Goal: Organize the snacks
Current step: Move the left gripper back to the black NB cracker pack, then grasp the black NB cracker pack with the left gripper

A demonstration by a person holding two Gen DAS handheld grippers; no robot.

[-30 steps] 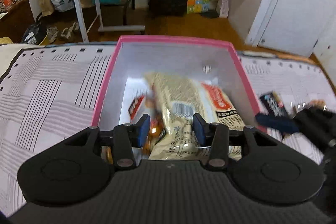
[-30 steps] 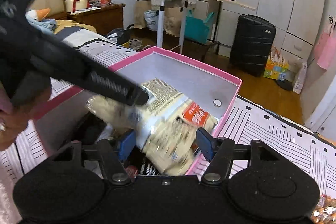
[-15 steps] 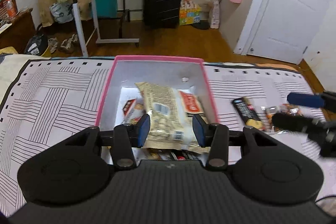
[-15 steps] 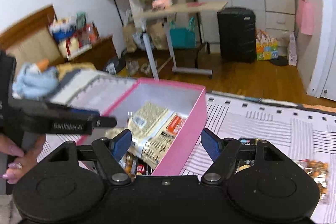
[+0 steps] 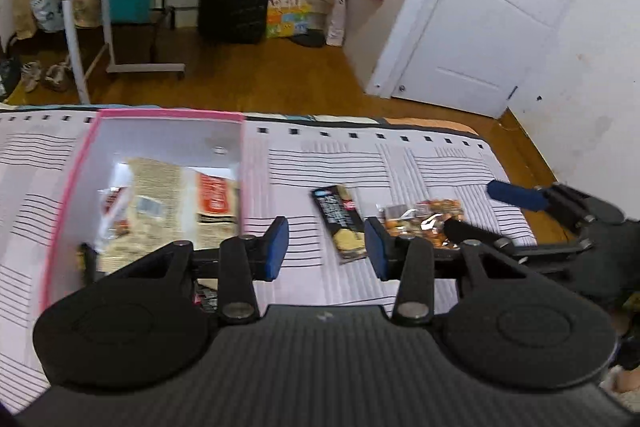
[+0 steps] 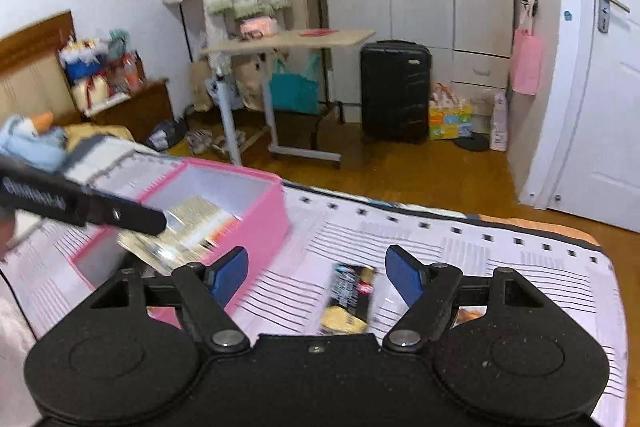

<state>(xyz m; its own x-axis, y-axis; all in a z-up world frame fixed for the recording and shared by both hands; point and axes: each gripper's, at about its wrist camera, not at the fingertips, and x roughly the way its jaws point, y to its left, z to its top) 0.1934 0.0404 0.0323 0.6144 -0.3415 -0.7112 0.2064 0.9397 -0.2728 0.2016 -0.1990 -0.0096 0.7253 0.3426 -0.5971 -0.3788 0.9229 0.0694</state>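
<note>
A pink box [image 5: 72, 187] with a white inside sits on the striped bedspread and holds a beige snack bag [image 5: 160, 187] with a red label. To its right lie a black snack bar [image 5: 340, 223] and a clear packet of orange nuts [image 5: 424, 215]. My left gripper [image 5: 326, 247] hangs above the bedspread just left of the bar, its jaws closing with nothing between them. My right gripper [image 6: 318, 267] hovers over the black bar [image 6: 352, 291], beside the box [image 6: 260, 223], its jaws opening and empty. In the left wrist view its fingers [image 5: 516, 195] reach in over the nut packet.
The bed's far edge [image 5: 360, 119] drops to a wooden floor [image 5: 260, 83]. Beyond stand a rolling side table [image 6: 288, 39], a black suitcase [image 6: 394, 91] and a white door [image 5: 480, 19]. A soft toy [image 6: 28, 139] lies at the far left of the bed.
Both grippers have risen and swung right, from over the pink box to the loose snacks. The beige bag now lies still in the box. The right jaws have widened.
</note>
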